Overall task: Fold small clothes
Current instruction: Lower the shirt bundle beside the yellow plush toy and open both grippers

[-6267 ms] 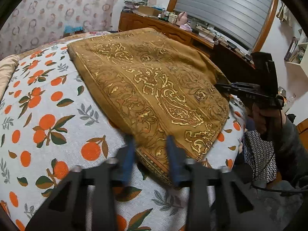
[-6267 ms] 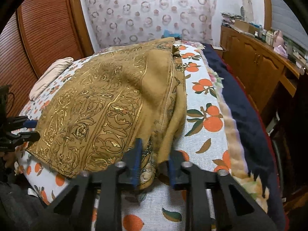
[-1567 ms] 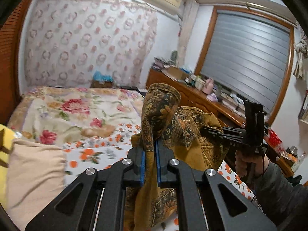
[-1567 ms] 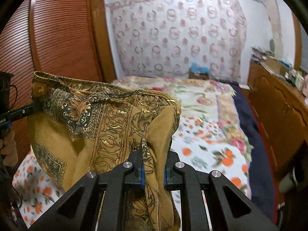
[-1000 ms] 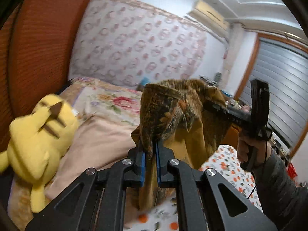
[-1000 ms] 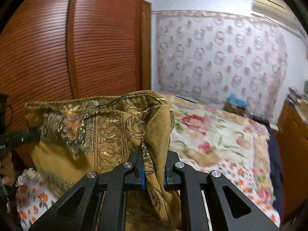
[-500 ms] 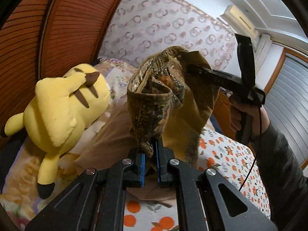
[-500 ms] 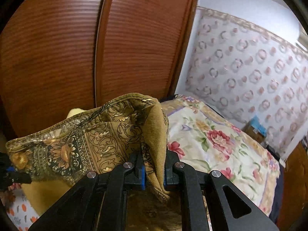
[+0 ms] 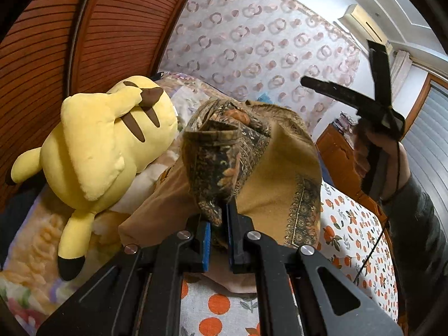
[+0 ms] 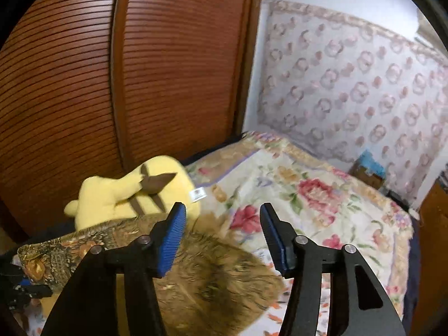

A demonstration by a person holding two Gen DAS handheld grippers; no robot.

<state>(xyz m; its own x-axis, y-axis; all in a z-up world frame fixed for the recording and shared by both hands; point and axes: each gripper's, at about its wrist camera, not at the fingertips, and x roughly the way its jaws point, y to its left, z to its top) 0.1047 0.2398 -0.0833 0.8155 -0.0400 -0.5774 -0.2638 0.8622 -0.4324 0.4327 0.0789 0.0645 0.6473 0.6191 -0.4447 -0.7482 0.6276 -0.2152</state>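
Note:
The mustard garment with gold paisley print [image 9: 268,173] hangs bunched over the bed near the pillows. My left gripper [image 9: 217,232] is shut on a dark patterned corner of it. My right gripper [image 10: 222,235] is open and empty, held above the garment [image 10: 212,280], which drops away blurred below its fingers. In the left wrist view the right gripper [image 9: 330,88] is raised at the upper right, clear of the cloth.
A yellow plush toy [image 9: 103,145] lies on a pillow by the wooden slatted wardrobe [image 10: 126,84]. A floral blanket [image 10: 308,196] covers the bed's far part; an orange-print sheet [image 9: 355,238] lies at the right. A wooden dresser [image 9: 336,151] stands beyond.
My right gripper has opened and let go of its corner of the garment, which now falls. My left gripper still holds its corner, and that side has sunk lower toward the bed.

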